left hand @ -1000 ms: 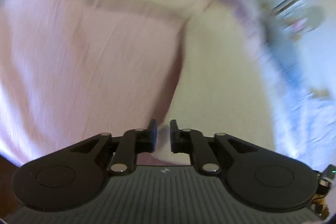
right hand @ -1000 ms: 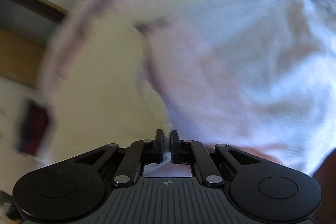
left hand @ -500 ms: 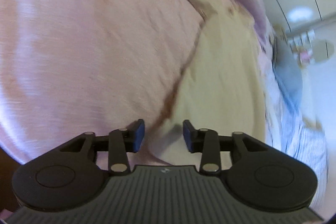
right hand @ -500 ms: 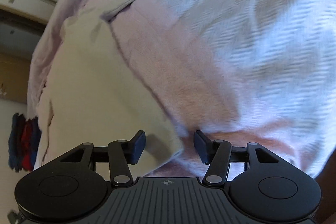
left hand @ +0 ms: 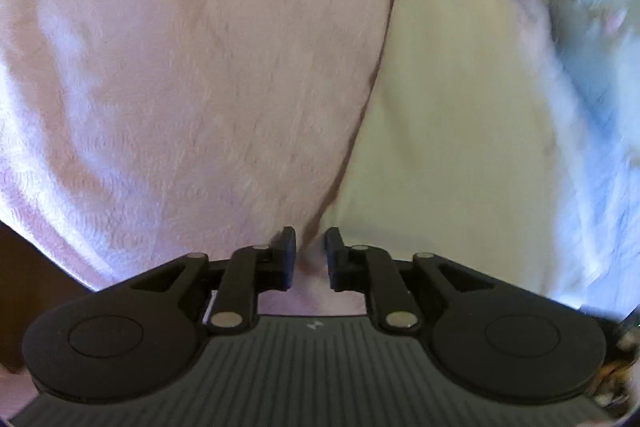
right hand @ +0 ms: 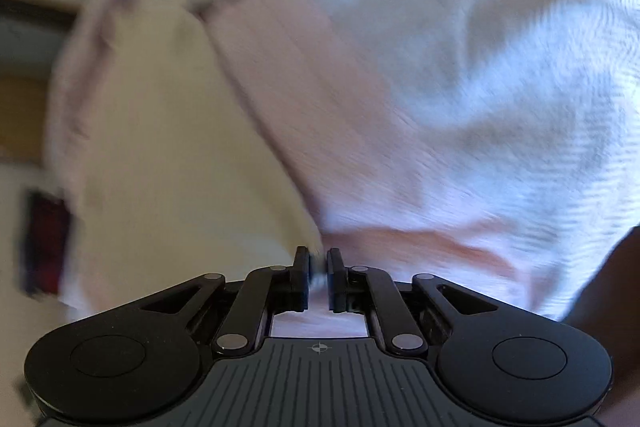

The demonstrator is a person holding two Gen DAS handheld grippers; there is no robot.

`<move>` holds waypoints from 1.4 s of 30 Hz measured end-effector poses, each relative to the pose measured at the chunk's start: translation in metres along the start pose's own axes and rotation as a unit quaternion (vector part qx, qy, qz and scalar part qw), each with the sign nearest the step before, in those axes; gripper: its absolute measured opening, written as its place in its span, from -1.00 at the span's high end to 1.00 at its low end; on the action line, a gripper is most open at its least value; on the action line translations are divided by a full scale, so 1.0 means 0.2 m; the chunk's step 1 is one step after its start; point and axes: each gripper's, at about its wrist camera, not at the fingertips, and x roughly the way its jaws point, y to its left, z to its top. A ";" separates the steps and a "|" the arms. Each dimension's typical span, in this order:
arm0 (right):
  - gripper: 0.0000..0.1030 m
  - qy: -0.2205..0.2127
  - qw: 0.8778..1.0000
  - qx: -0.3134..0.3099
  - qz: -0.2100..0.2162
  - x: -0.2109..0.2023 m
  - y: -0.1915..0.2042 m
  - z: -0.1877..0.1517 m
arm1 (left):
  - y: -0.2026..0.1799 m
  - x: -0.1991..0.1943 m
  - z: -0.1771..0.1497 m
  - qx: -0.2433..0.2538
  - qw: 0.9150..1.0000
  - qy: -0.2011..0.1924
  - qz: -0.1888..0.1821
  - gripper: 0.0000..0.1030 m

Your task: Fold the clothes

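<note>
Looking along the left claw [left hand: 311, 255], I see its two black fingers drawn close together with a narrow gap, and a fold of the pink garment [left hand: 192, 99] sits in that gap, so I read it as pinching the cloth's lower edge. The pink fleece fills the left and middle of my left view, soft and fuzzy, its right border running as a dark curved seam from the top down to the fingers. To the right of that seam lies a cream surface [left hand: 452, 131], and I cannot tell whether it is the garment's lining or a separate sheet. Further right the view is smeared; I can only make out a pale blue-white cloth [left hand: 600, 195] along that edge.

On the right claw [right hand: 318, 277] the fingers are pressed nearly together, with a thin bit of pale fabric caught between the pads, at the meeting of the pink garment [right hand: 304, 115] and the cream surface [right hand: 168, 155]. In this view the pink band runs diagonally from the upper left down to the fingers, the cream area lies to its left, and a white ribbed cloth [right hand: 500, 75] spreads across the right side, touching the pink band. At the far left edge I see a dark red and navy shape [right hand: 44, 243], too blurred to name.
</note>
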 end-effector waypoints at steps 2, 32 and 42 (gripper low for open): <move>0.44 -0.014 1.000 -0.012 -0.014 0.00 0.02 -0.01 | 0.02 -0.03 -0.03 -0.023 0.999 -0.017 -0.024 0.58; 0.87 0.031 0.998 0.053 0.009 0.23 0.06 0.30 | 0.06 0.19 0.09 -0.060 0.997 0.030 -0.046 0.85; 0.69 0.029 0.981 -0.096 -0.168 0.23 0.21 0.22 | 0.08 0.01 -0.02 -0.010 0.998 0.062 0.007 0.92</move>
